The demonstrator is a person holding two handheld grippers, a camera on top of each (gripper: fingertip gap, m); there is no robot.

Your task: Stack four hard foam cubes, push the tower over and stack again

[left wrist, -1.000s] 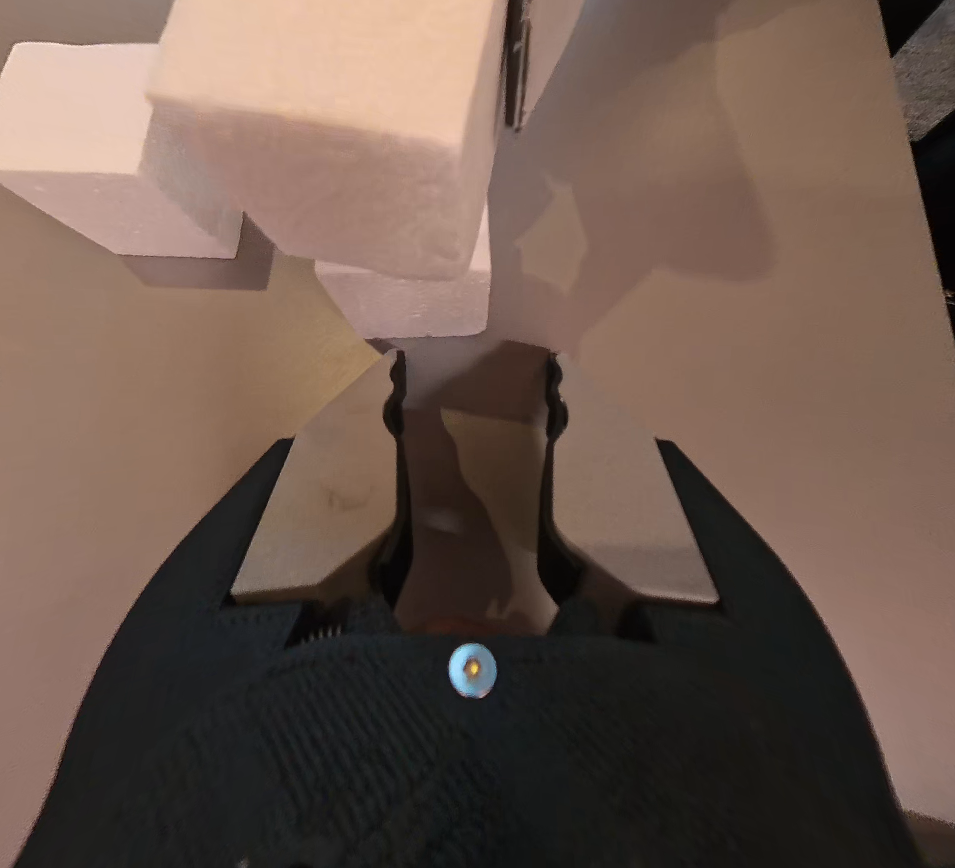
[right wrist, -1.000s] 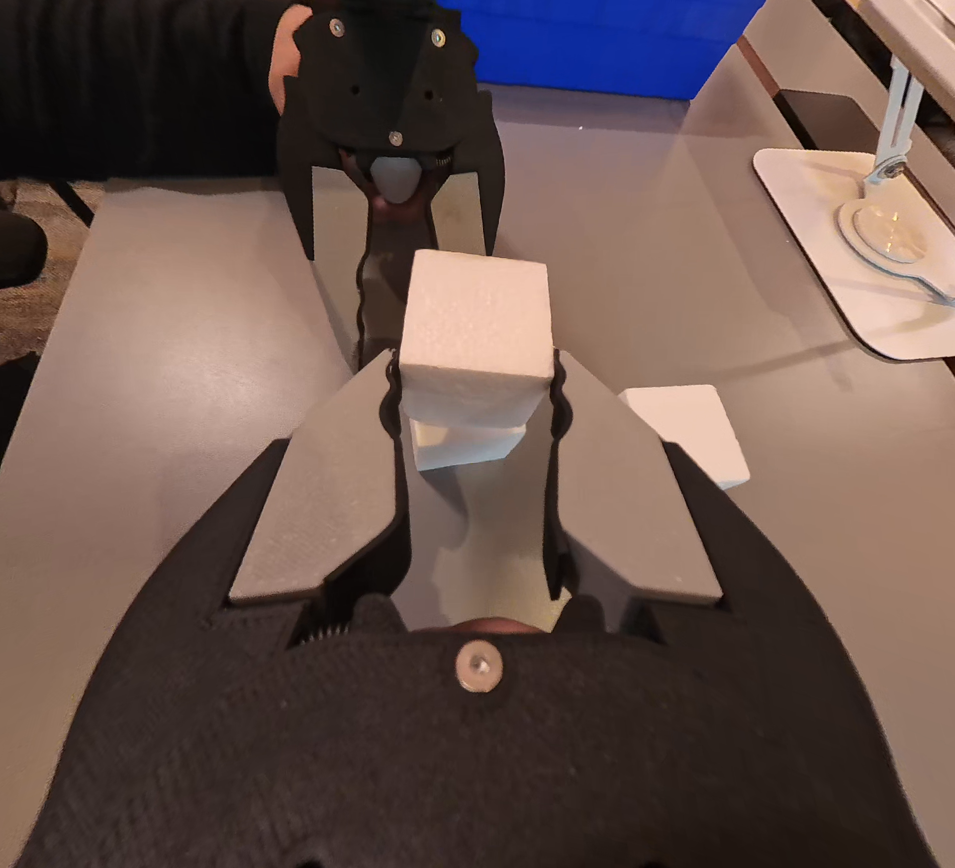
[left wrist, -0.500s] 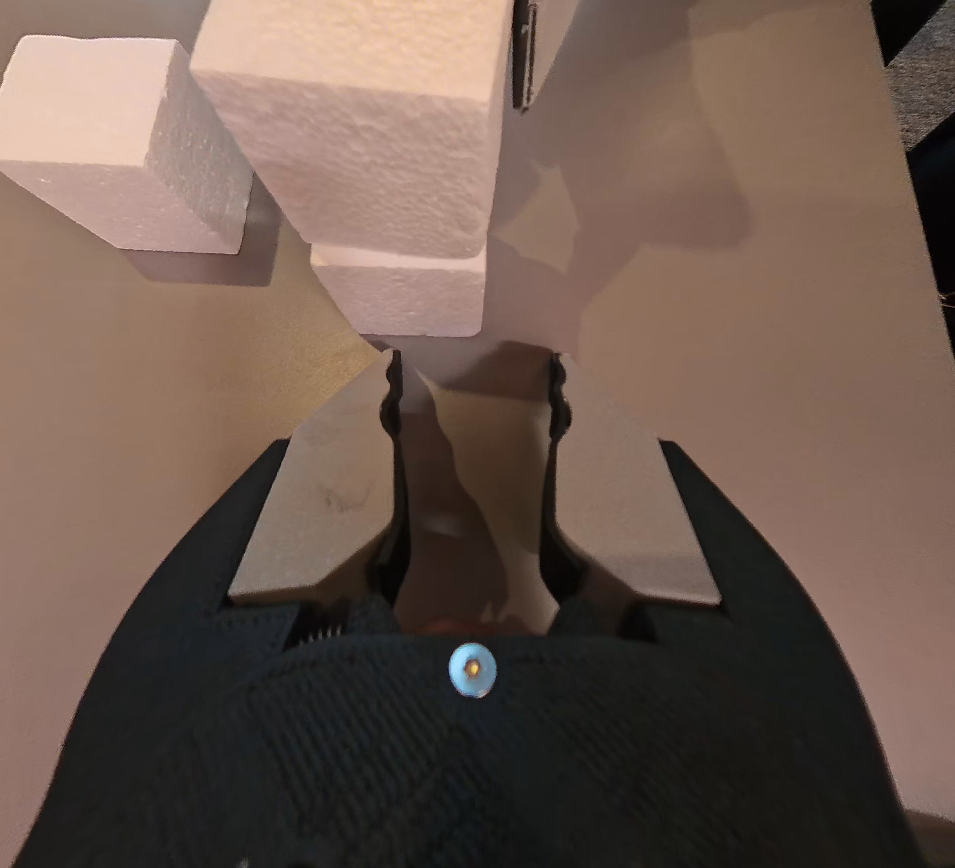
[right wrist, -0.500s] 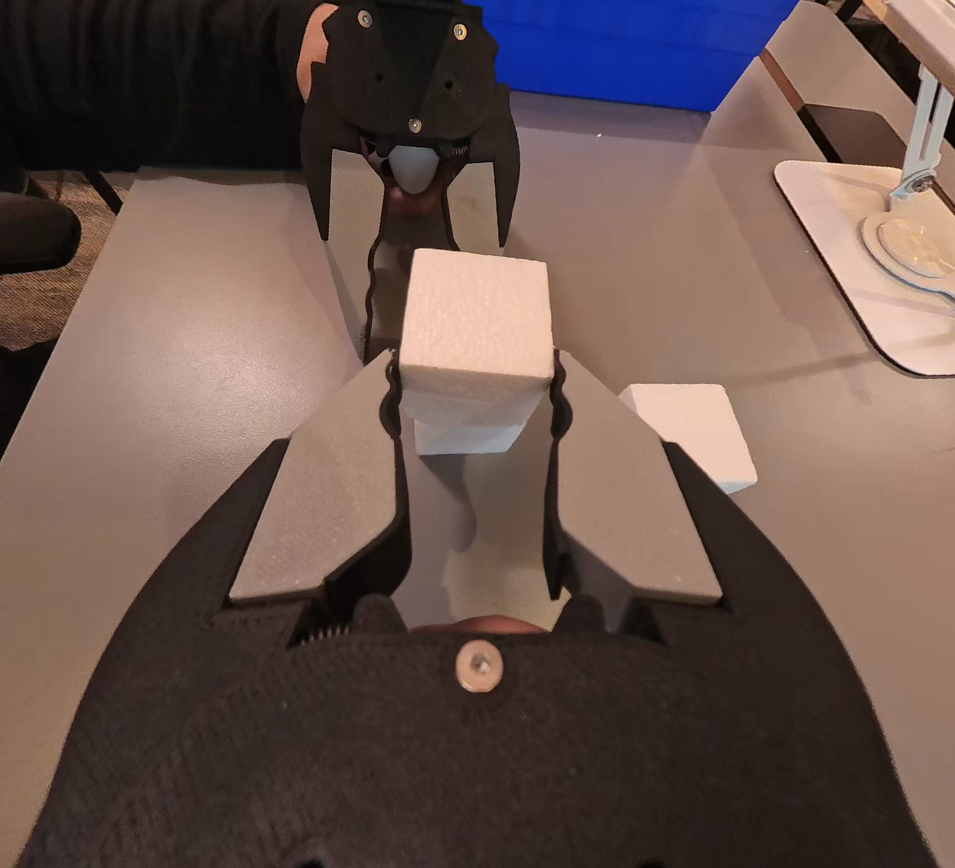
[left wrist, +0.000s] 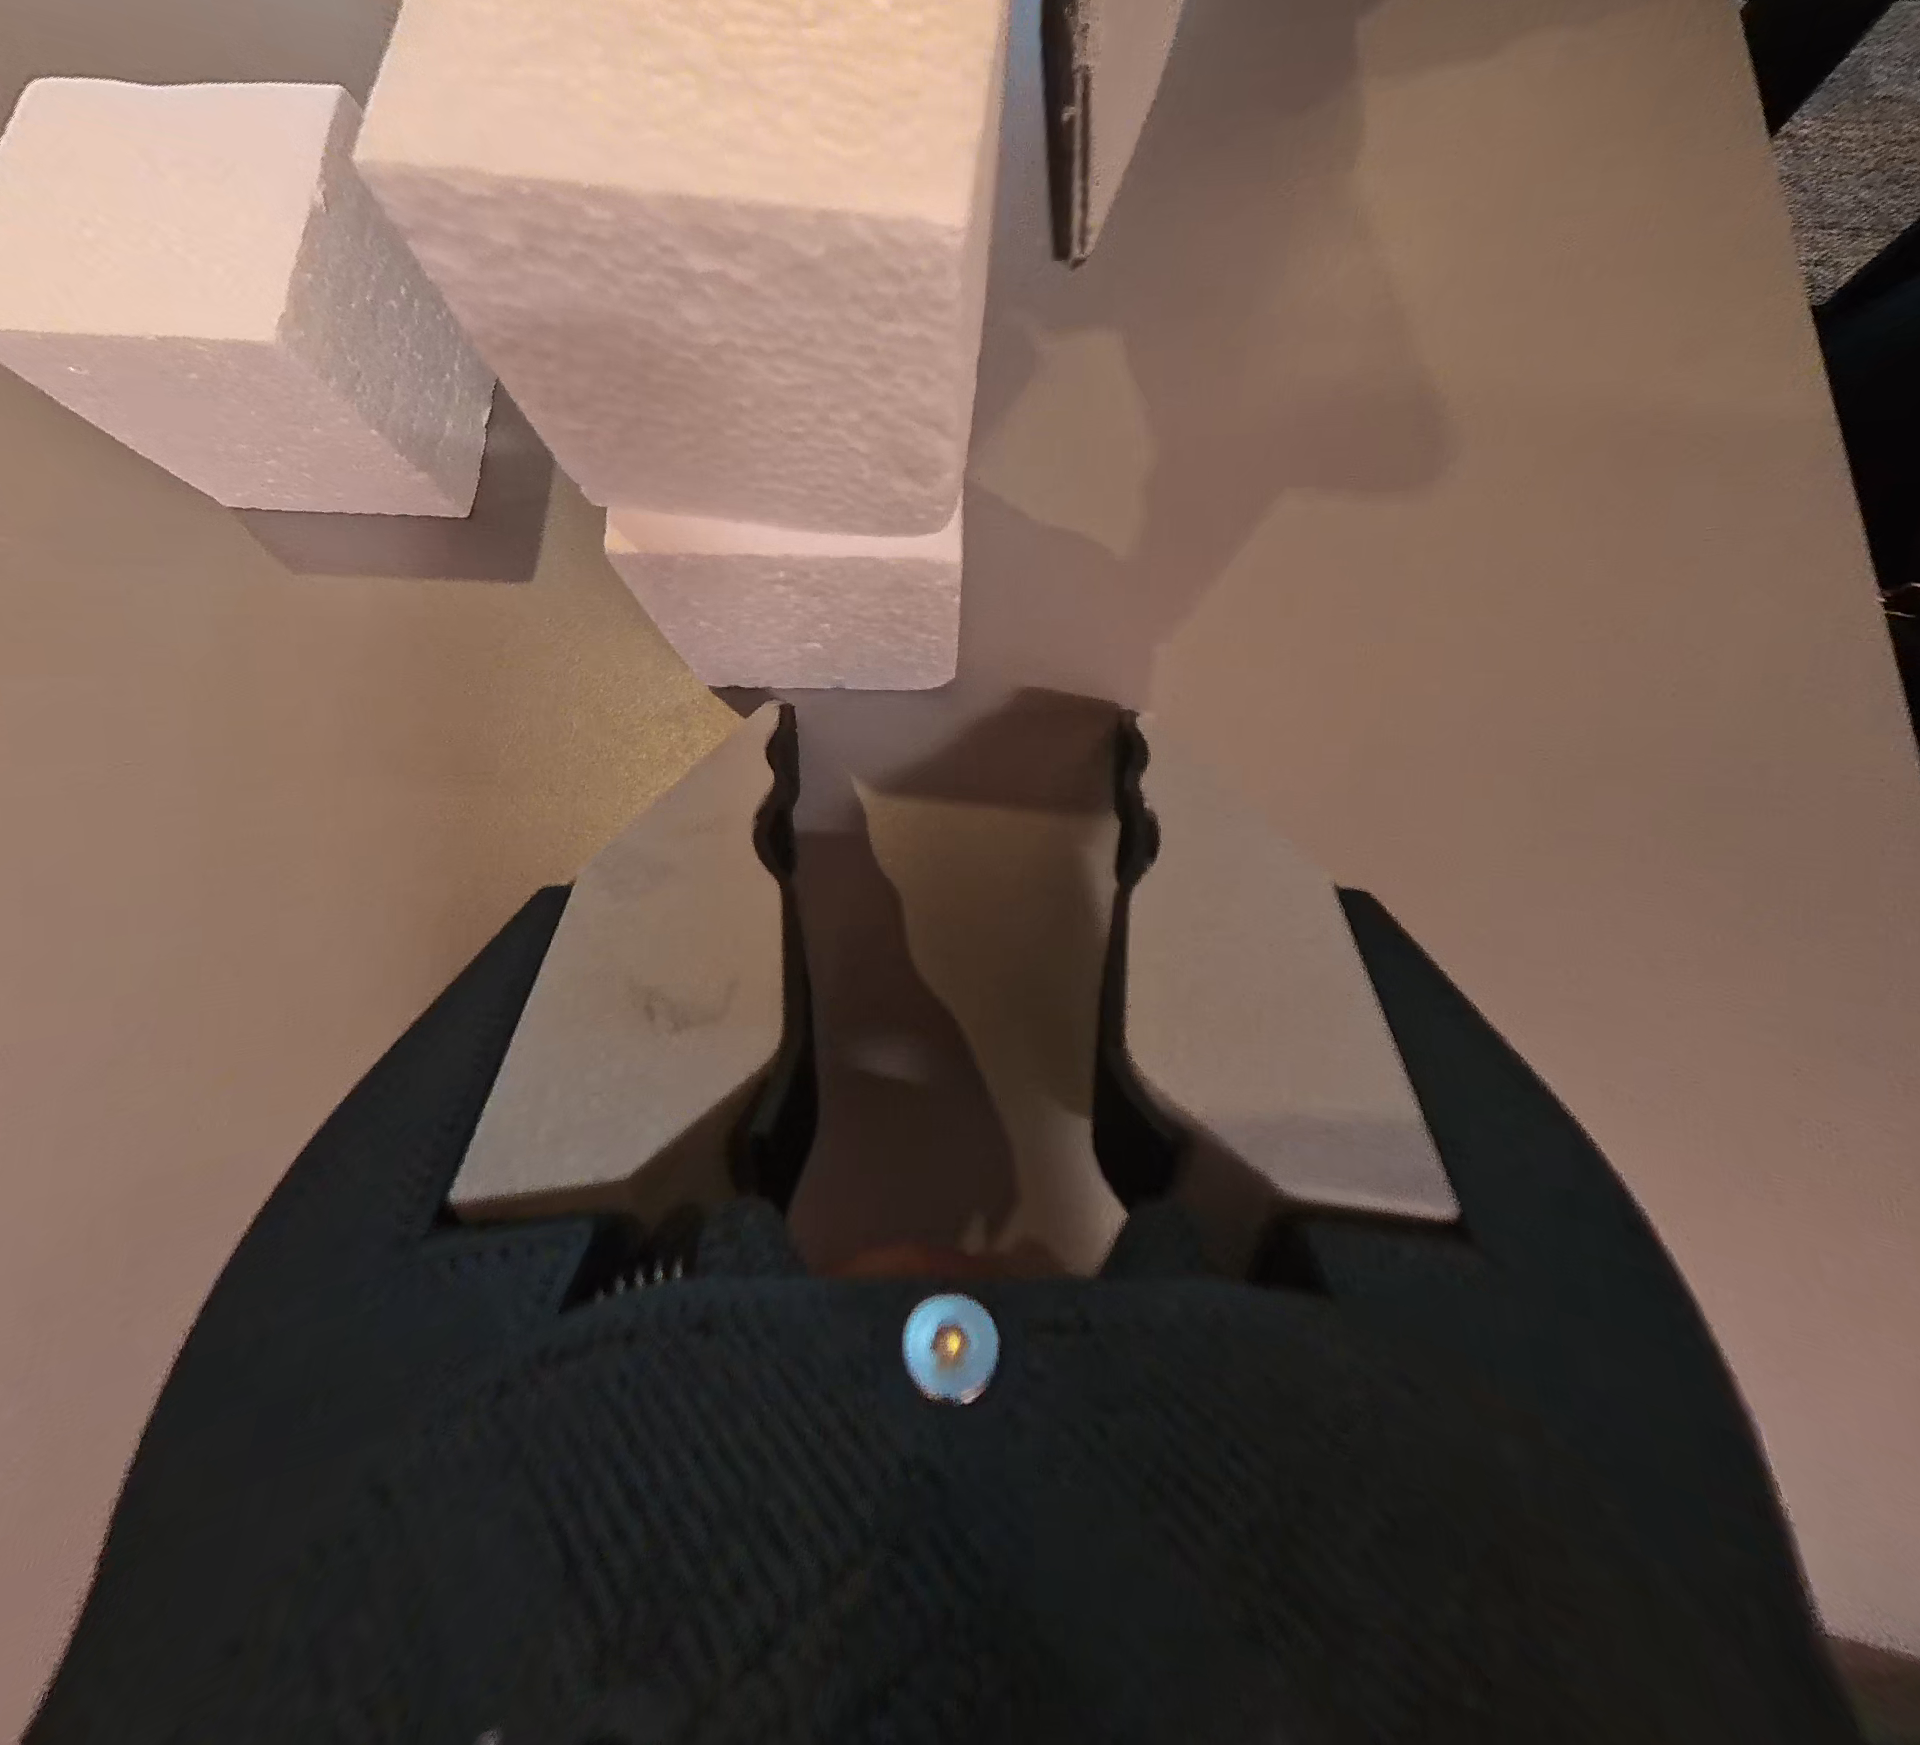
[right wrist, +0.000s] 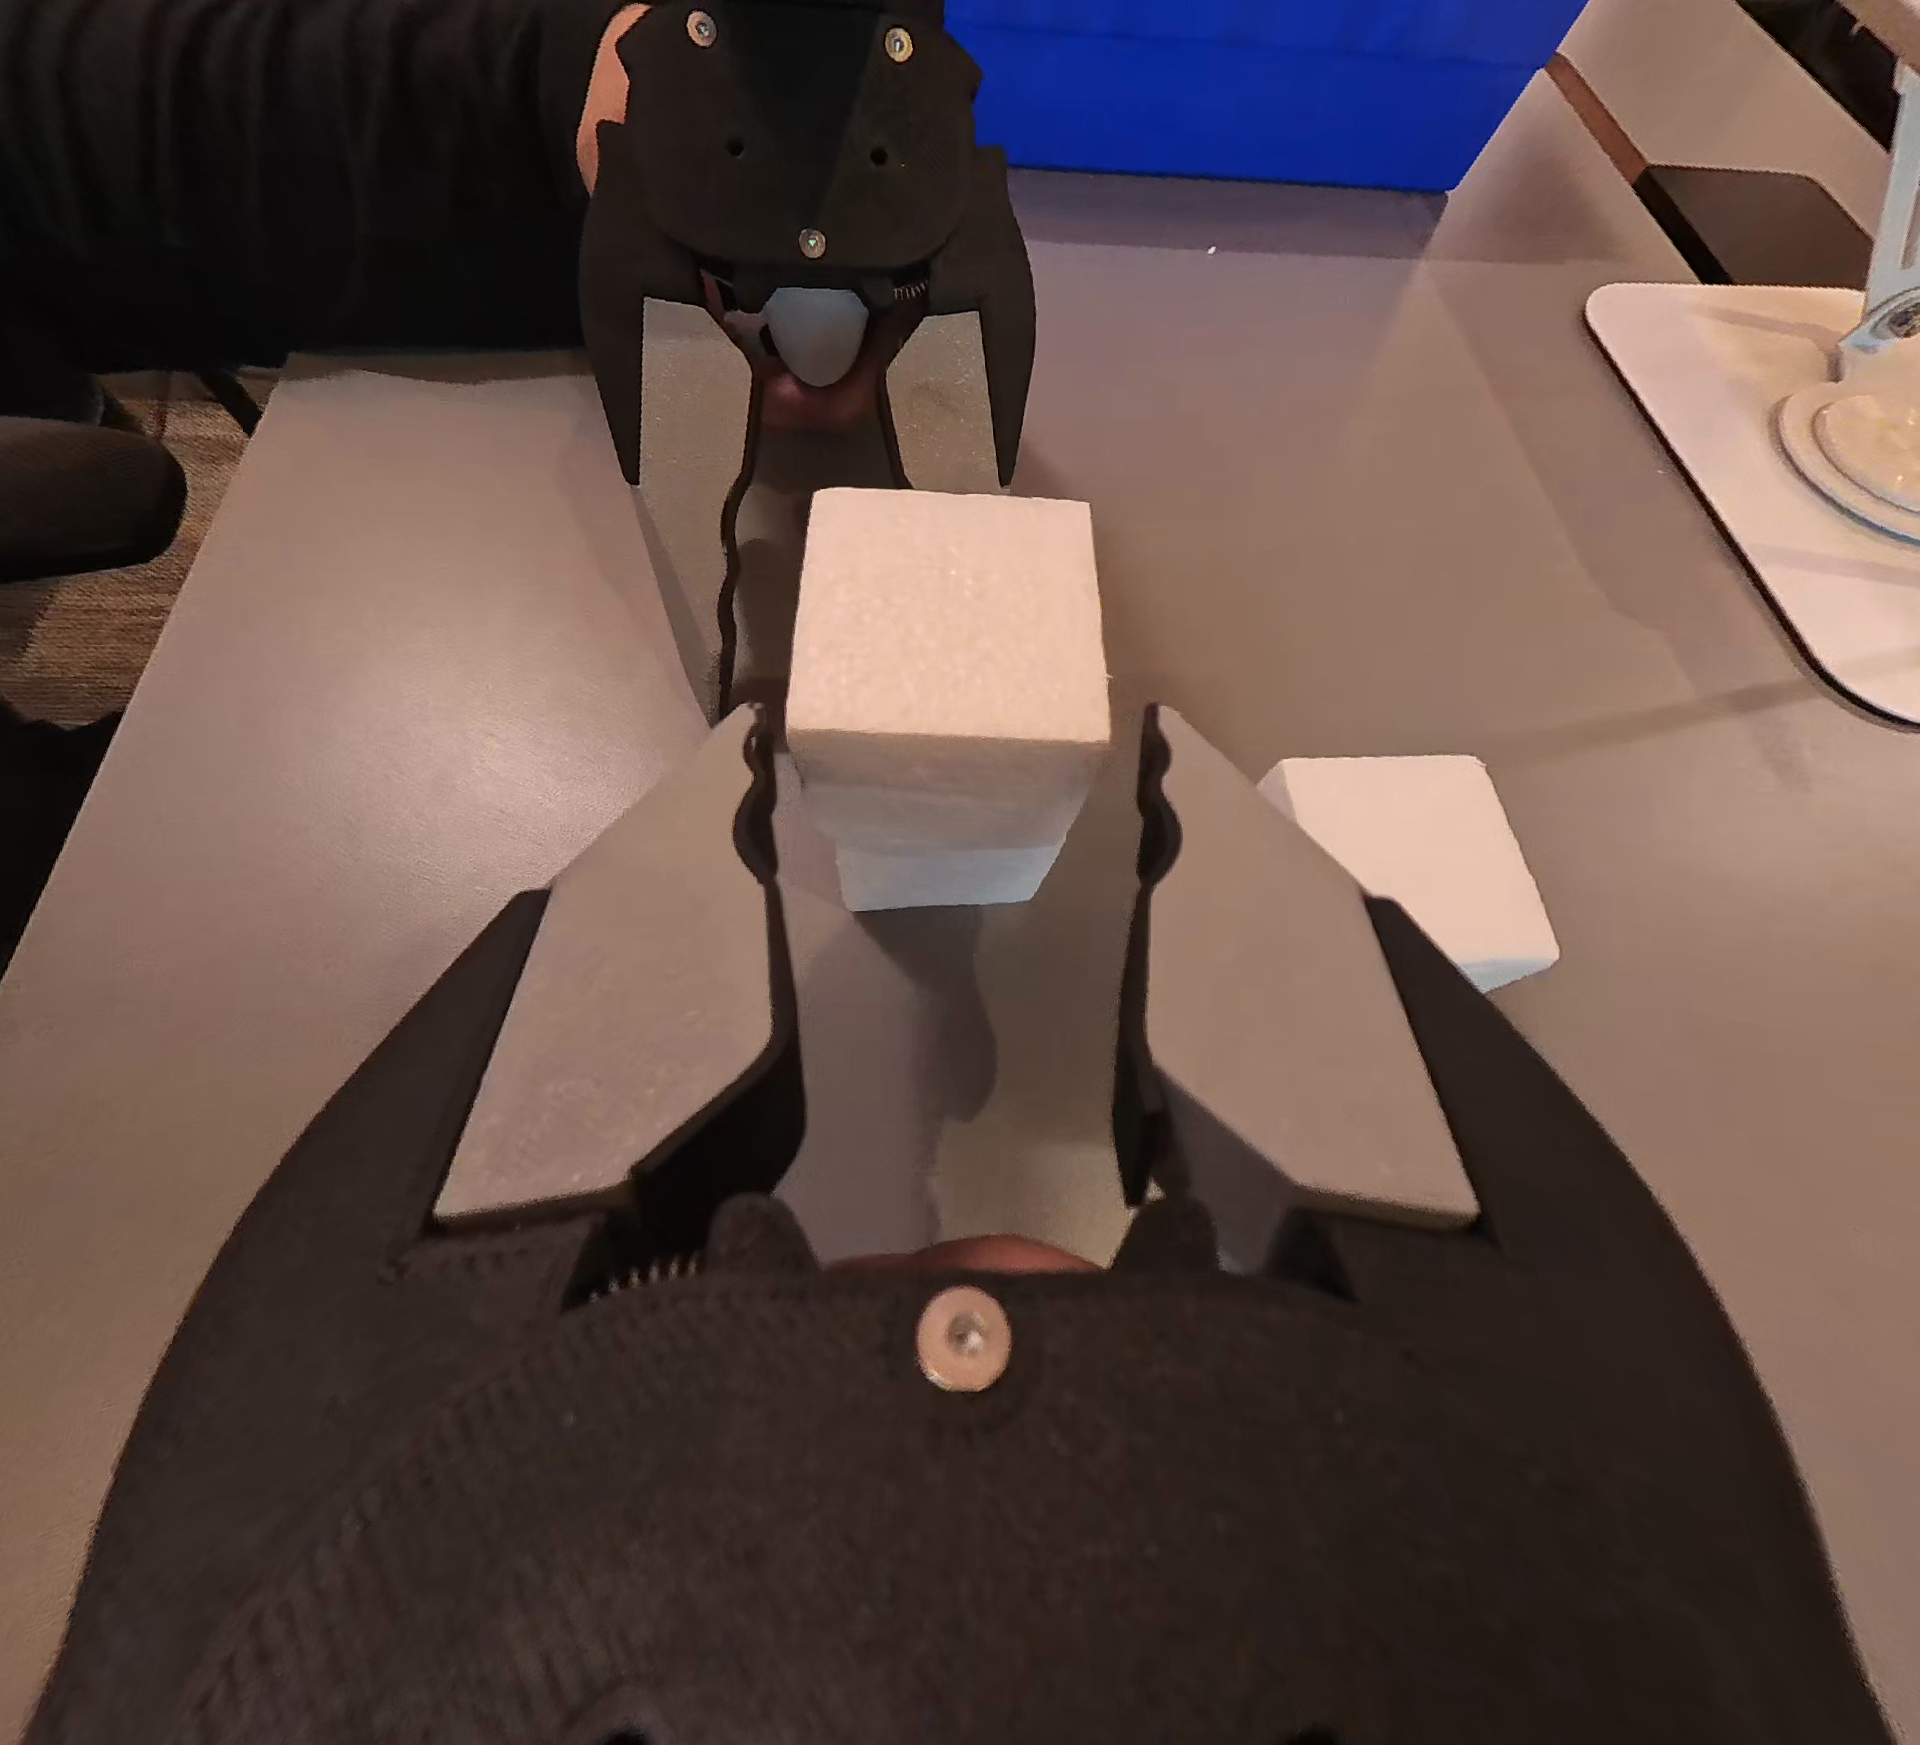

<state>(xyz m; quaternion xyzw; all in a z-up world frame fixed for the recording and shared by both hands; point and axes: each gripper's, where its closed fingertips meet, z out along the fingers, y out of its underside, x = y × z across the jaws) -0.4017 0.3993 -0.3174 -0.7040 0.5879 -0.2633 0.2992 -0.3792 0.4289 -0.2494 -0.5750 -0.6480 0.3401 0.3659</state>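
Two white foam cubes stand stacked on the grey table [right wrist: 364,656]: the top cube [right wrist: 945,625] rests on the lower cube [right wrist: 935,874]. My right gripper [right wrist: 951,760] is open, its fingers either side of the top cube with small gaps. A third cube [right wrist: 1403,854] lies on the table to the right. In the left wrist view the stack shows as the top cube [left wrist: 707,241] over the lower cube [left wrist: 810,625], with the third cube [left wrist: 208,272] at left. My left gripper [left wrist: 951,739] is open and empty, just short of the lower cube.
A blue bin [right wrist: 1247,2] stands at the far end of the table. A white stand base [right wrist: 1766,469] sits at the right. A person's black sleeve [right wrist: 291,157] reaches in from the left. The table's edge [left wrist: 1787,656] runs along the right in the left wrist view. Across from one pair of fingers to the other is roughly 8 cm. Left tips and right tips are each some 35 cm from the white stand base [right wrist: 1766,469].
My right gripper's fingers have spread apart and let go of the top cube, which now rests on the lower cube. The left gripper has stayed open and empty in about the same place.
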